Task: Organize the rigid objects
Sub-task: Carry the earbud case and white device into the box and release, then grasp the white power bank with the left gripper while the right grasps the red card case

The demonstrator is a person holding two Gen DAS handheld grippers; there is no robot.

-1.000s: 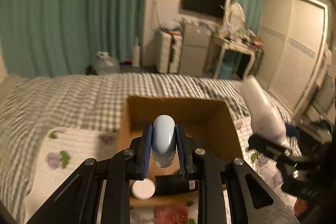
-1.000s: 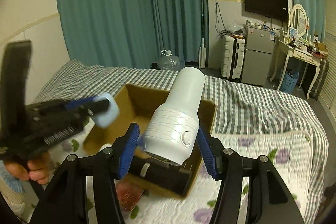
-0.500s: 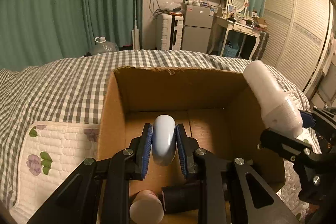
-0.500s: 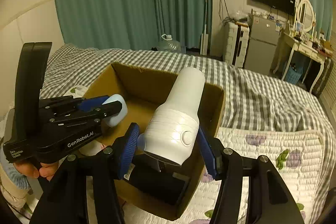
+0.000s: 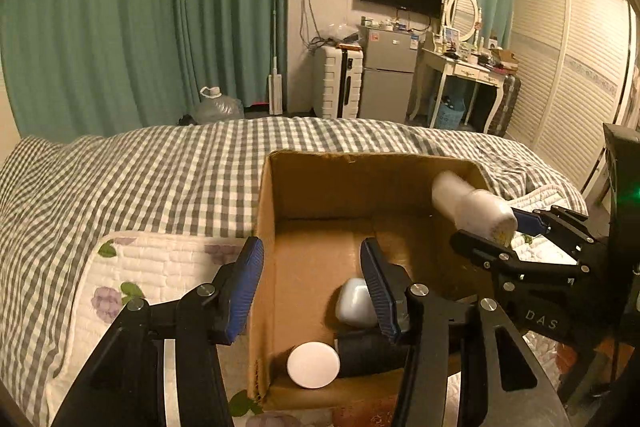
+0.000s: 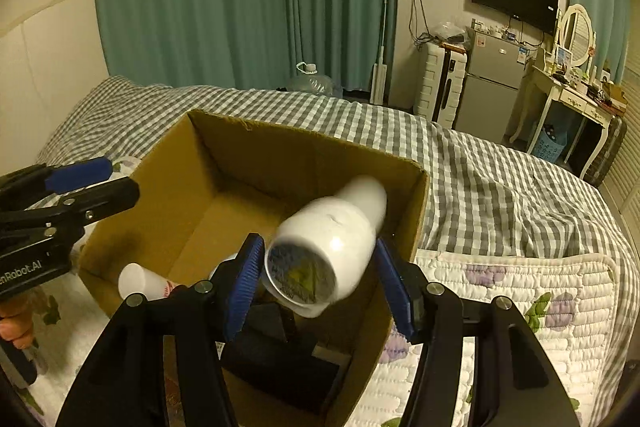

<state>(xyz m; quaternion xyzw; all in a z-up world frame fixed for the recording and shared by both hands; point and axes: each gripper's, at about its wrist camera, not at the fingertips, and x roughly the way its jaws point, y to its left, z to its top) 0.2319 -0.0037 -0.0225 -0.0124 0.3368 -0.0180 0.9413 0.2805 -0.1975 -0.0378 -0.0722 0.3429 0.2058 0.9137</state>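
An open cardboard box (image 5: 266, 227) (image 6: 224, 135) sits on the bed. My left gripper (image 5: 312, 271) is open and empty above the box's left wall. The pale blue rounded case (image 5: 354, 301) lies on the box floor under it, beside a white-capped cylinder (image 5: 313, 364) and a black object (image 5: 368, 351). My right gripper (image 6: 318, 271) is open over the box's right side. The white bottle (image 6: 332, 239) (image 5: 472, 205) is blurred and tilted between its fingers, its base toward the camera, free of the pads.
The bed has a grey checked blanket (image 5: 140, 179) and a white floral quilt (image 6: 500, 287). A black object (image 6: 280, 359) lies at the box's near side. Teal curtains, a suitcase, a small fridge and a dressing table stand behind the bed.
My left gripper has opened and the pale blue case has dropped into the box. My right gripper has opened and the white bottle has tipped over, falling into the box.
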